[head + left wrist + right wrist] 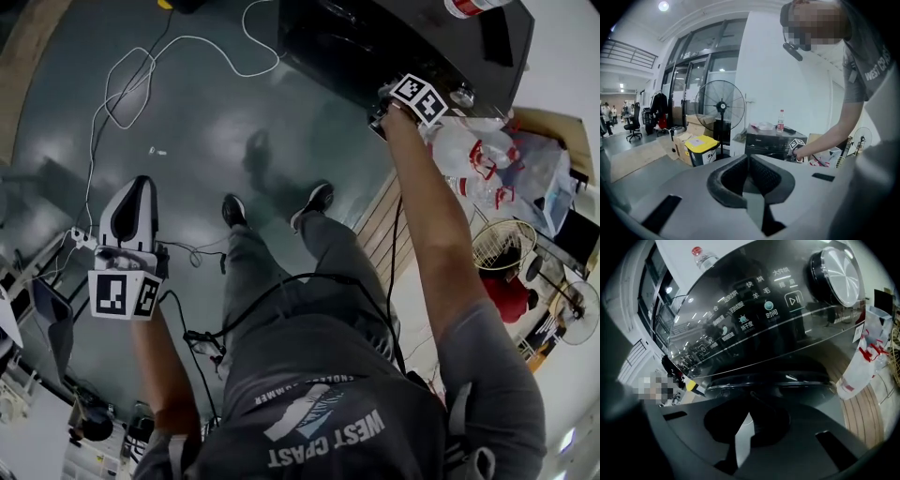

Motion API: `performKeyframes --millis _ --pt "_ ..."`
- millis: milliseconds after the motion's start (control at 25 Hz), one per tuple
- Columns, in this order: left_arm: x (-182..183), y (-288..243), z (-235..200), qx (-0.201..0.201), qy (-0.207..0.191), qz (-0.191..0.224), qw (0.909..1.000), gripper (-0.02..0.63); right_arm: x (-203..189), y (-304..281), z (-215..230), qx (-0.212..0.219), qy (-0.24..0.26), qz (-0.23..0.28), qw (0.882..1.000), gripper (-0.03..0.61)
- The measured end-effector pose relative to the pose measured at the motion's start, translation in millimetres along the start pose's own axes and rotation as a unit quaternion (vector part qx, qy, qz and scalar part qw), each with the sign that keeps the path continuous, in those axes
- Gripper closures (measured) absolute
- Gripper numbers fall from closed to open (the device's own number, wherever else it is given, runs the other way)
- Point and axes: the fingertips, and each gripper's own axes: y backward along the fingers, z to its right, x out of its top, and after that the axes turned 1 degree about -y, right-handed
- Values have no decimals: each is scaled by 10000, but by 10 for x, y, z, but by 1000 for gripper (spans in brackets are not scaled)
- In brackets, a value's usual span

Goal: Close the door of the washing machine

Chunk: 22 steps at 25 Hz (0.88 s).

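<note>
Right gripper view alone shows the washing machine's (754, 333) dial (840, 273) and icons.

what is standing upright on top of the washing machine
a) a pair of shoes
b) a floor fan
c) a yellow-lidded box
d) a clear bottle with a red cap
d: the left gripper view shows the bottle with its red cap standing upright on the flat top of the dark washing machine.
</note>
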Motion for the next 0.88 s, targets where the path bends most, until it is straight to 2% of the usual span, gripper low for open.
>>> performKeyframes --millis 160,320,440,600,760,880 --pt "138 87 -68 36 -161 130 9998 584 156 131 -84 347 -110 -184 9992 547" --pt "313 292 -166 67 -293 329 9990 584 333 572 -568 760 438 83 9961 546" --pt "495 483 -268 68 -389 514 9979 584 384 1000 -1097 1222 959 379 9871 546" --pt "704 721 -353 -9 -502 720 9961 584 380 1781 -1842 1943 1764 836 9613 545" --pt "942 906 -424 -82 -716 956 9928 584 380 2660 -2494 2618 2460 1350 9234 529" --pt "1141 1030 -444 -135 -840 1116 9901 584 373 3315 -2888 2941 2913 1746 8934 528"
